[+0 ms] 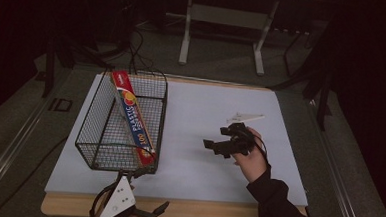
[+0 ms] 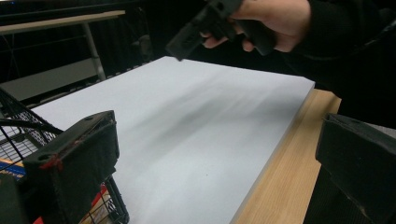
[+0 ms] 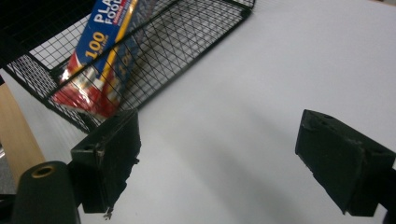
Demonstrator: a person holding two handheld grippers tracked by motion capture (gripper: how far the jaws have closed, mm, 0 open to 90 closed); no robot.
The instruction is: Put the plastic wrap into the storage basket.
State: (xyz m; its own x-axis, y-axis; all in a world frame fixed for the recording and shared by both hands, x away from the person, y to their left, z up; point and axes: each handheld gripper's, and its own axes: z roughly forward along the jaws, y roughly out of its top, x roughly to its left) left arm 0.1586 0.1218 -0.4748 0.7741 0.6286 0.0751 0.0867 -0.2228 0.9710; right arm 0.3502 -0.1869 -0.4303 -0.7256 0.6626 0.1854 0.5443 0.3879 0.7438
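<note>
Long blue and red plastic wrap box (image 1: 133, 118) leaning inside black wire basket (image 1: 99, 148) on white board (image 1: 197, 174). Right gripper (image 1: 218, 146) wide open, holding nothing, above board. Left gripper (image 1: 148, 214) wide open, empty, near basket corner.

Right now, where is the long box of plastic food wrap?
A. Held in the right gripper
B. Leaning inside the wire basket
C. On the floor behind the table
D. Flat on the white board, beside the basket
B: the box of plastic food wrap leans slanted inside the wire basket, one end above the rim; the right gripper is open with nothing between its jaws.
</note>
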